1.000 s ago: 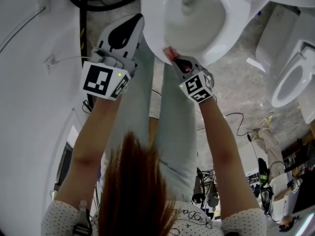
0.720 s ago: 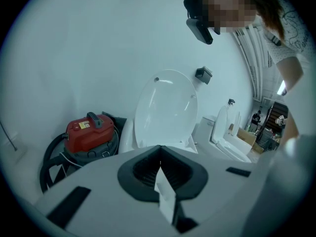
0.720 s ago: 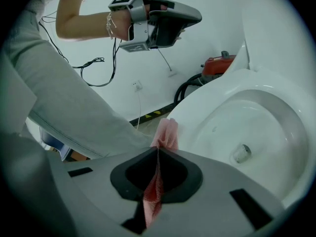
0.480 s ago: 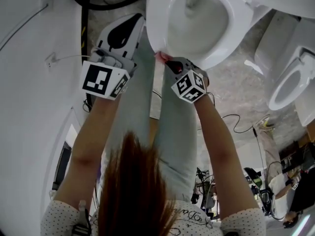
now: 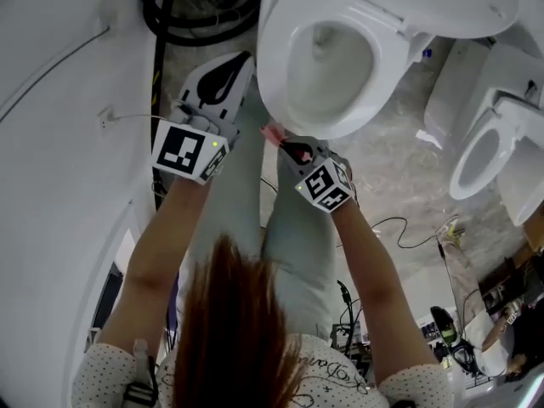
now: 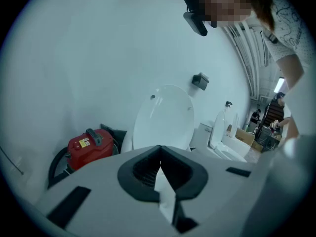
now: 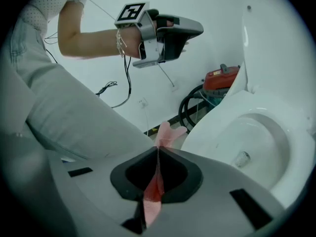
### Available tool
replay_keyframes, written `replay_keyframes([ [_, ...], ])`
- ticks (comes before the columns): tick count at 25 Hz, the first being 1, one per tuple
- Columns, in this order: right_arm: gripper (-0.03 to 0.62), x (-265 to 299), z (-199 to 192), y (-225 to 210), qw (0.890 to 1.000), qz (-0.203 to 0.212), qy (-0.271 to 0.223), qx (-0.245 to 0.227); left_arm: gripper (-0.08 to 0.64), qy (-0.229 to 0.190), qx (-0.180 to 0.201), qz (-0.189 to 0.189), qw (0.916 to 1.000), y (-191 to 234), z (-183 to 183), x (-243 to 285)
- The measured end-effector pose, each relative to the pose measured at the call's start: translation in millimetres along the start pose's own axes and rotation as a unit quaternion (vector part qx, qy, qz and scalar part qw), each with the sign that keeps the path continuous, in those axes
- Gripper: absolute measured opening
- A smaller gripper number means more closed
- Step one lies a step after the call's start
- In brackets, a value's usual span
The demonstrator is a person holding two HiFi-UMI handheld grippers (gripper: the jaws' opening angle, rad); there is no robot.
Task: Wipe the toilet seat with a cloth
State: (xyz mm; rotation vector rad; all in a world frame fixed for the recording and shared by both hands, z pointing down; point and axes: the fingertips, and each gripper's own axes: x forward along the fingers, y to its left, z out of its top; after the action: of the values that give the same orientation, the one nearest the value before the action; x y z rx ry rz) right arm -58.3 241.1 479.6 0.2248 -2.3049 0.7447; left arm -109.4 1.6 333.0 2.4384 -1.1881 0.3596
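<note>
Your right gripper (image 5: 286, 143), clenched on the cloth (image 7: 168, 132), has slid off the seat (image 5: 270, 66) front while the left gripper (image 5: 241, 63) stays closed empty, so that stroke's probably done.

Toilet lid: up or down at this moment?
Up. The toilet lid stands upright behind the bowl, and the bowl's inside is fully exposed from above.

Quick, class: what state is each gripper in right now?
The left gripper: closed, holding nothing.
The right gripper: closed on the pink cloth.
</note>
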Motion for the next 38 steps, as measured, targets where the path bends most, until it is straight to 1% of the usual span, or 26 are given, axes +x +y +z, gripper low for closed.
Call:
replay_keyframes([
  [4, 0.021, -50.0, 27.1, -5.2, 0.997, -0.048, -0.035, 0.039, 0.005, -0.007, 0.011, -0.01, 0.9999, -20.1, 35.5, -11.3],
  [7, 0.02, -85.9, 49.2, -18.4, 0.991, -0.091, -0.064, 0.073, 0.003, -0.016, 0.018, -0.013, 0.9996, -32.3, 59.9, -19.8],
  [11, 0.021, -136.4, 82.8, -31.5, 0.98, -0.139, -0.111, 0.09, 0.003, -0.024, 0.026, -0.025, 0.9991, -58.1, 88.0, -30.8],
  [15, 0.02, -196.9, 130.4, -42.6, 0.962, -0.188, -0.175, 0.093, 0.003, -0.034, 0.041, -0.038, 0.9978, -82.3, 127.3, -43.6],
  [18, 0.02, -246.2, 168.8, -45.4, 0.948, -0.223, -0.215, 0.066, 0.003, -0.051, 0.055, -0.039, 0.9964, -93.5, 160.3, -56.0],
  [21, 0.02, -293.4, 208.2, -50.2, 0.933, -0.254, -0.254, 0.03, 0.003, -0.073, 0.073, -0.033, 0.9942, -97.2, 195.0, -64.7],
  [24, 0.02, -344.1, 241.2, -43.0, 0.916, -0.282, -0.287, -0.004, 0.003, -0.09, 0.084, -0.027, 0.992, -109.2, 227.8, -77.1],
  [27, 0.02, -392.7, 272.6, -28.9, 0.894, -0.308, -0.323, -0.036, 0.003, -0.115, 0.095, -0.026, 0.9885, -125.3, 261.0, -92.4],
  [29, 0.02, -423.2, 291.8, -18.3, 0.877, -0.322, -0.352, -0.053, 0.003, -0.131, 0.1, -0.022, 0.986, -134.2, 280.6, -102.2],
  [33, 0.02, -478.4, 314.4, -1.1, 0.848, -0.335, -0.403, -0.077, 0.003, -0.168, 0.114, -0.015, 0.9791, -154.9, 315.3, -116.5],
  [35, 0.02, -497.3, 322.5, 8.5, 0.839, -0.337, -0.417, -0.091, 0.003, -0.18, 0.123, -0.013, 0.9758, -164.1, 327.6, -123.5],
  [38, 0.02, -515.0, 331.0, 22.4, 0.833, -0.343, -0.417, -0.116, 0.003, -0.191, 0.132, -0.008, 0.9726, -173.7, 339.0, -134.0],
])
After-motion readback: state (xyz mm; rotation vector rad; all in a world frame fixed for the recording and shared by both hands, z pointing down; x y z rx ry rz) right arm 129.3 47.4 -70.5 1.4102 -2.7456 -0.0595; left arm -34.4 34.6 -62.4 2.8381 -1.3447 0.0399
